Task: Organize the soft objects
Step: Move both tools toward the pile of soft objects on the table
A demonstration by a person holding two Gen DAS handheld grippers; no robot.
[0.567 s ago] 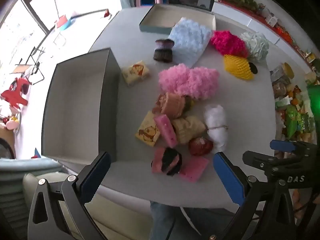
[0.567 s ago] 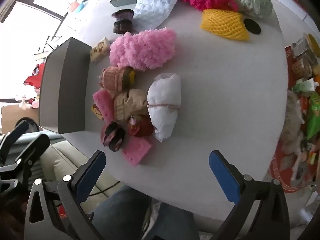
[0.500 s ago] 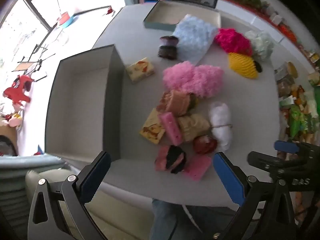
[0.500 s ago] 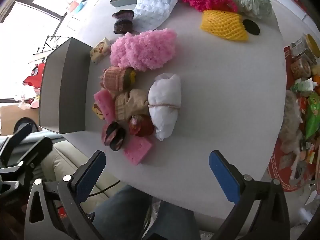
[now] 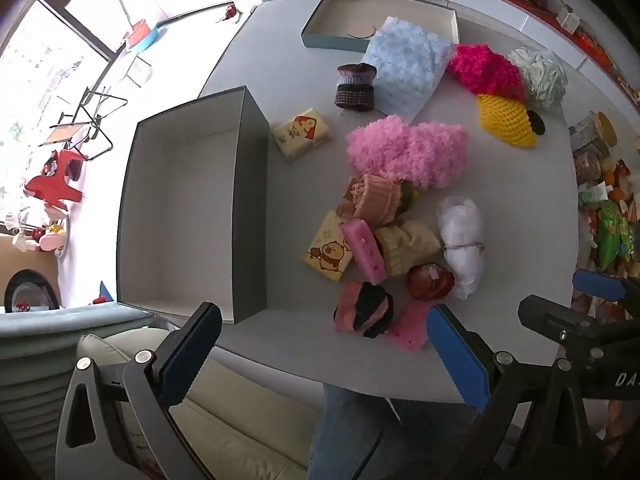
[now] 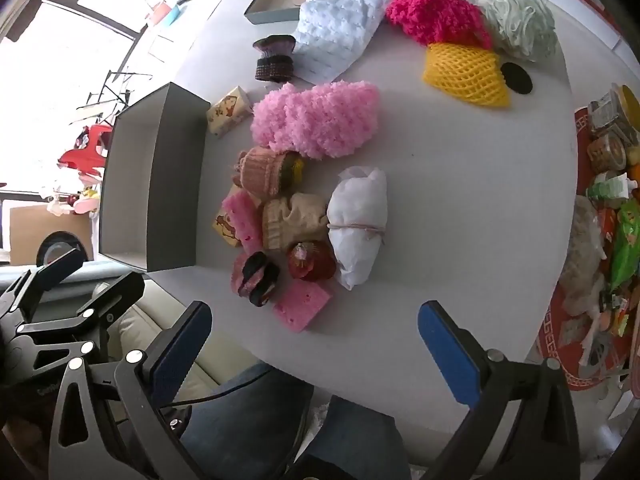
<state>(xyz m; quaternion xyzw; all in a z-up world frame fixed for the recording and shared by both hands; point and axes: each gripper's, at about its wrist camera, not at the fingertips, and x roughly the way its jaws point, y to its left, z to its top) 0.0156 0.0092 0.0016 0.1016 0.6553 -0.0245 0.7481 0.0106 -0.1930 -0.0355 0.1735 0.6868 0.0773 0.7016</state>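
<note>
Left wrist: view has shifted since earlier, grey box (image 5: 192, 220) now nearer centre, ahead-left of left gripper (image 5: 324, 344). Jaws spread wide, nothing between. Soft pile ahead: fluffy pink bundle (image 5: 408, 152), flat pink sponge (image 5: 408, 326) just ahead. Partial "DA" lettering on right gripper (image 5: 576, 320).

Right wrist: barely changed. Right gripper (image 6: 314, 336) spread, empty; tied white bundle (image 6: 358, 220) ahead, yellow foam net (image 6: 466, 76) far ahead-right.

Fluffy pink yarn bundle (image 5: 408, 152); matt grey cardboard box (image 5: 248, 216); porous pink sponge (image 6: 303, 306).
</note>
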